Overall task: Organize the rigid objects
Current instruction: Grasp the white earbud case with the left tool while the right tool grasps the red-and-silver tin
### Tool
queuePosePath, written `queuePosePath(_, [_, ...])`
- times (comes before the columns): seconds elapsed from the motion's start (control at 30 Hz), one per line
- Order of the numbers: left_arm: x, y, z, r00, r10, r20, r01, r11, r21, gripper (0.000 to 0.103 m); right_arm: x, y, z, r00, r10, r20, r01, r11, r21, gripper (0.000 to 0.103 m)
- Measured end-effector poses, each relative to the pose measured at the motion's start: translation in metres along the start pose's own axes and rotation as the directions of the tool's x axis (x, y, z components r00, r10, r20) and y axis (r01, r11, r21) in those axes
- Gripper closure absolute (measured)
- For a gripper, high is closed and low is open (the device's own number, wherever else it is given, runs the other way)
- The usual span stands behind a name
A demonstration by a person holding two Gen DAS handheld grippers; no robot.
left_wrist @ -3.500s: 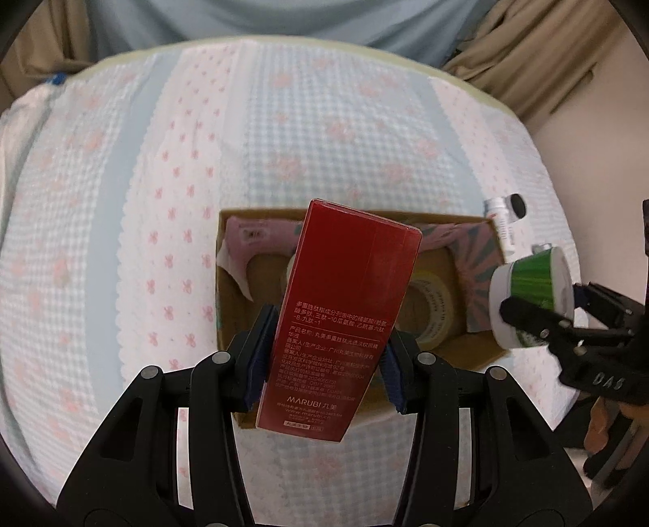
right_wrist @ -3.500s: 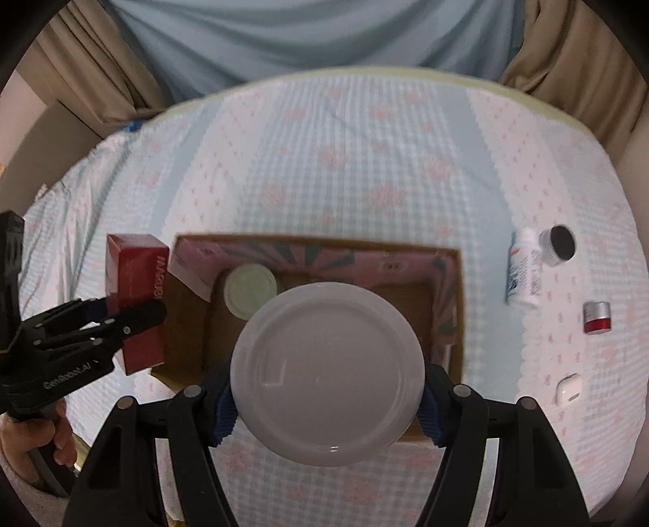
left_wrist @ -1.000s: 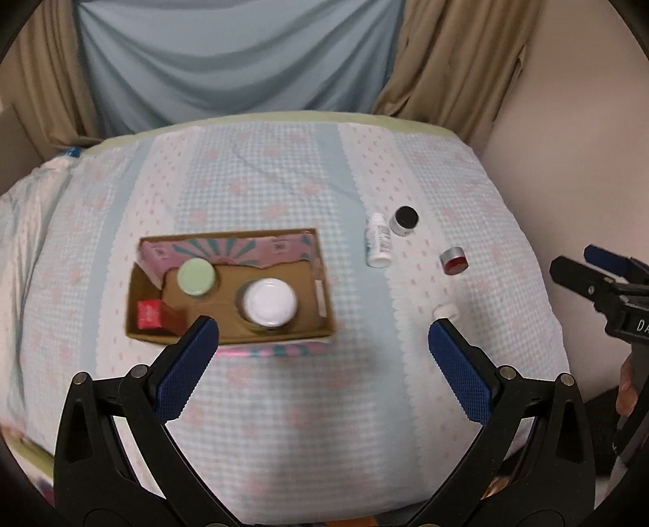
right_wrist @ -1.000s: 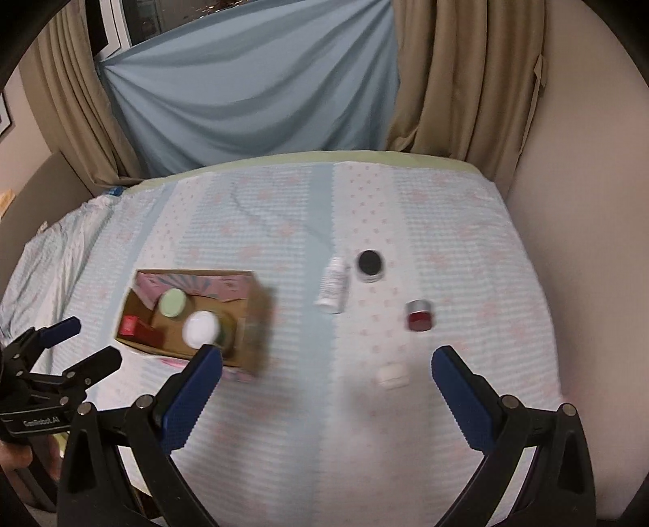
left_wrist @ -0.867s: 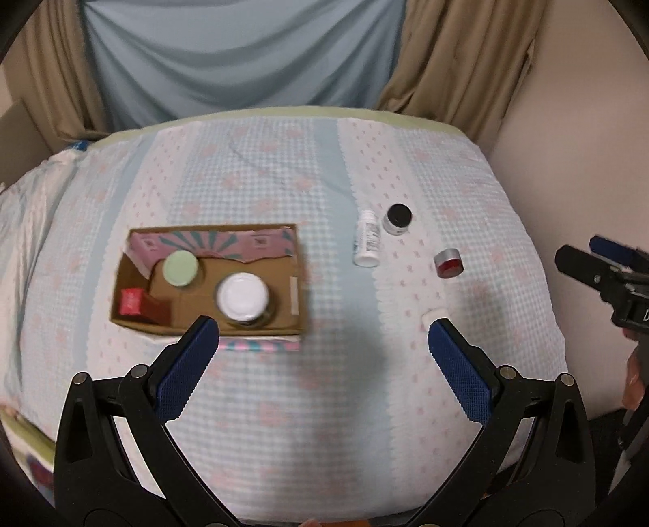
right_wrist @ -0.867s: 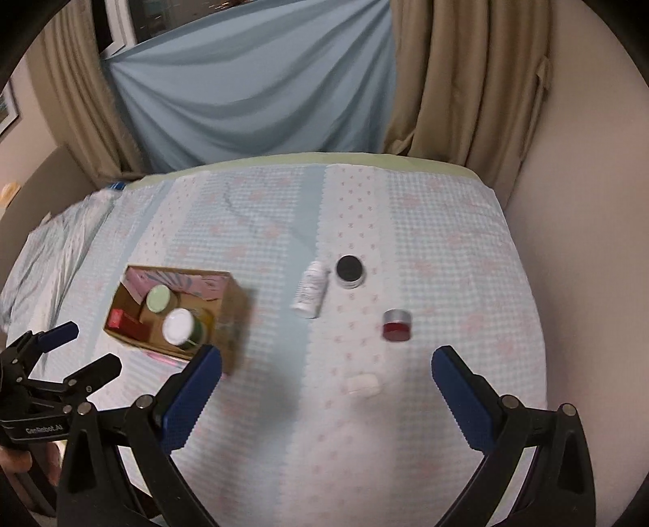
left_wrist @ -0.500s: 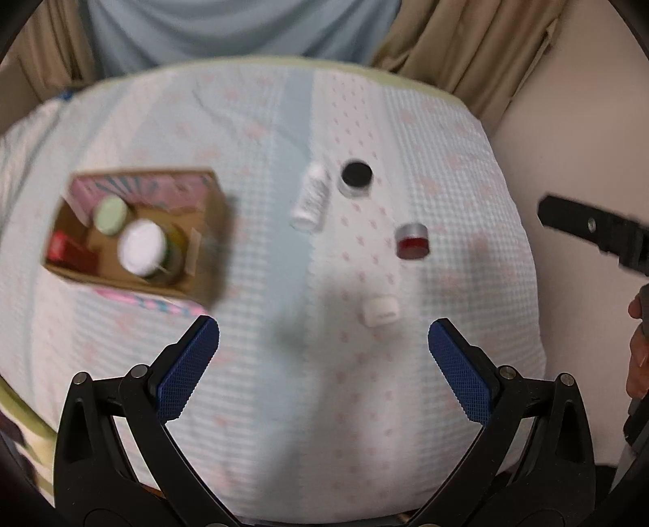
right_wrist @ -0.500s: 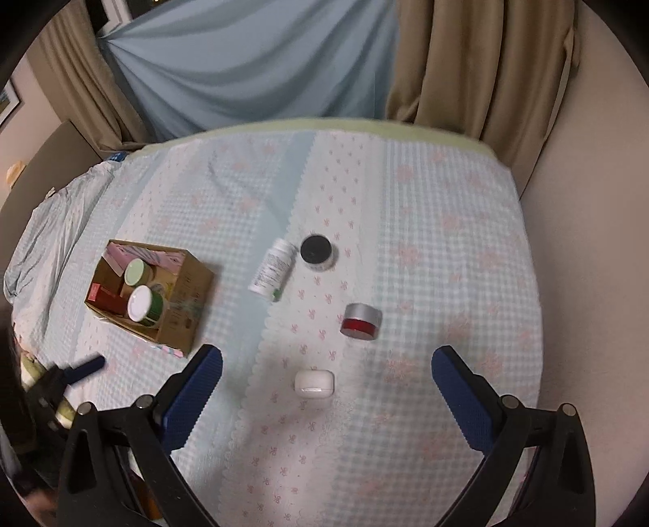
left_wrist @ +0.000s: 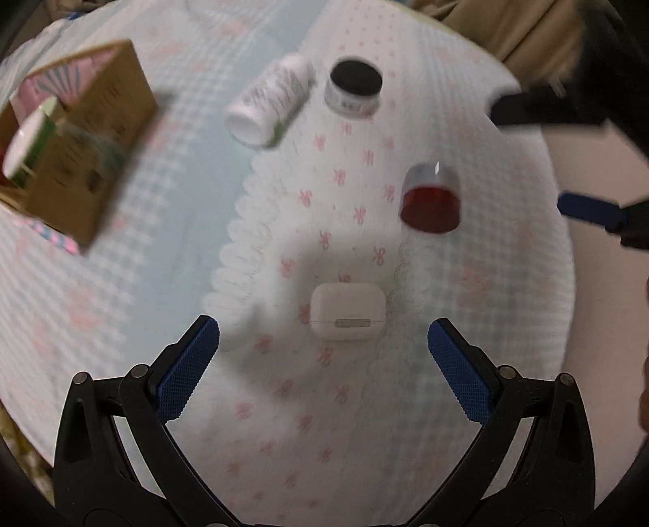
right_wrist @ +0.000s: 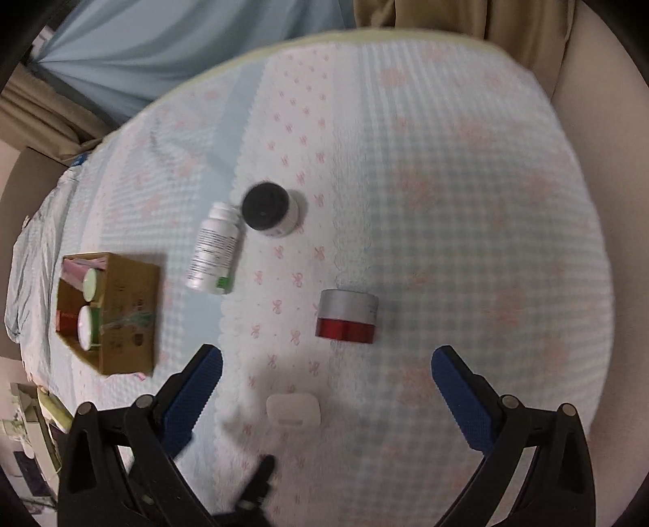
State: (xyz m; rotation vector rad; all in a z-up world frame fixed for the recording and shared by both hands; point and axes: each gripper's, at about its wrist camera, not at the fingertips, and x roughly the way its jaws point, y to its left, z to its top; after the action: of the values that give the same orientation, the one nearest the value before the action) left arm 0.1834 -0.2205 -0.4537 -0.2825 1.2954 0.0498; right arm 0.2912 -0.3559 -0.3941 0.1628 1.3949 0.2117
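Observation:
My left gripper (left_wrist: 323, 356) is open and empty, just short of a white earbud case (left_wrist: 347, 311) on the bed. Beyond it lie a red jar with a silver lid (left_wrist: 431, 198), a black-lidded white jar (left_wrist: 354, 88) and a white pill bottle on its side (left_wrist: 271, 99). My right gripper (right_wrist: 327, 389) is open and empty above the same case (right_wrist: 293, 409), with the red jar (right_wrist: 346, 315), black-lidded jar (right_wrist: 268, 208) and pill bottle (right_wrist: 213, 249) further off. A cardboard box (right_wrist: 121, 312) at the left holds two jars and a red carton.
The bed cover (right_wrist: 446, 202) is pale blue check with pink bows. A beige wall (right_wrist: 616, 162) runs along the right edge. The right gripper's fingers (left_wrist: 588, 206) show at the right of the left wrist view. Curtains (right_wrist: 446, 16) hang behind.
Both grippers let go of the red carton and the white-lidded jar in the box, opened, and moved right and down toward the loose items. The earbud case is now close before both.

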Motion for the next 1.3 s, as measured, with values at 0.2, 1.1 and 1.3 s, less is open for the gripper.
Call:
queuePosePath(0.2, [0.047, -0.018, -0.012, 0.998, 0.052, -0.024, -0.052, 0.998, -0.019, 0.014, 0.056, -0.010, 0.016, 0.994, 0.006, -0.106, -0.006, 1.000, 0.008, 0.006])
queuePosePath(1.1, [0.076, -0.031, -0.001, 0.997, 0.073, -0.038, -0.073, 0.997, -0.002, 0.046, 0.120, -0.034, 0.027, 0.970, 0.019, -0.243, 0.000, 0.997, 0.079, 0.053])
queuePosePath(1.3, [0.065, -0.022, 0.001, 0.998, 0.061, -0.031, -0.062, 0.998, -0.008, 0.046, 0.109, -0.039, 0.026, 0.972, 0.026, -0.233, -0.003, 0.995, 0.100, 0.053])
